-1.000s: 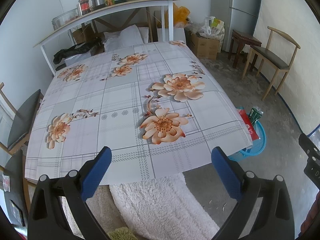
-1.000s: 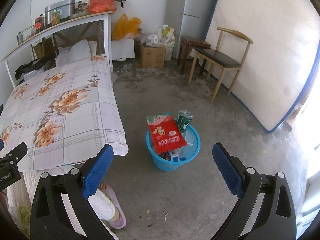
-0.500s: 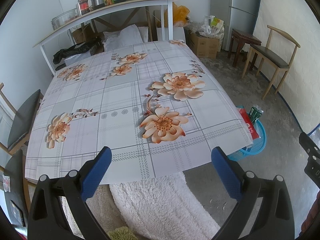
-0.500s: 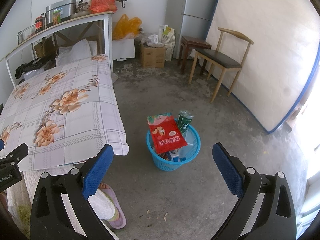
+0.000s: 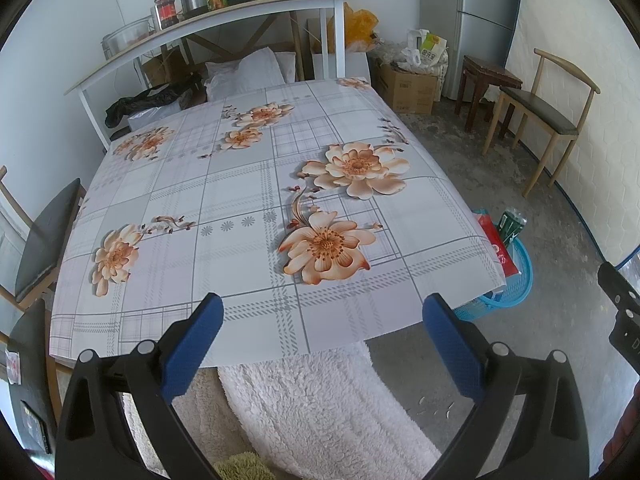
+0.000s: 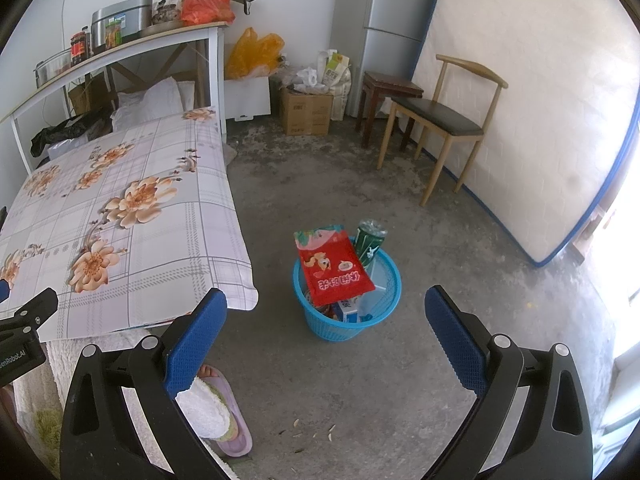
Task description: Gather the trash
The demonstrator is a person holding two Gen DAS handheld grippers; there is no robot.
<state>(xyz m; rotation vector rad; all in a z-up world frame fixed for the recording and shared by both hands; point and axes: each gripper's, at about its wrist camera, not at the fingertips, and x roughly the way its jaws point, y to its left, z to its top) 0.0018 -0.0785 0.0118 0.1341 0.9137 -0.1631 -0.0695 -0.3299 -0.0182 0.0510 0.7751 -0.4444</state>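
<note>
Claws left [image 5: 322,338] and right [image 6: 326,334] gape wide, empty; basket [image 6: 347,322] holds trash.

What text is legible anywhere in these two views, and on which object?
"enRobot.AI", cut off at the frame edge: on the left gripper's body, right wrist view.
"D", cut off: on the right gripper's body, left wrist view.
Red snack bag in the blue basket: large white characters, upside down, not readable.
Green can, blue carton, cardboard box, white bag, shelf jars: print too small or blurred.
</note>
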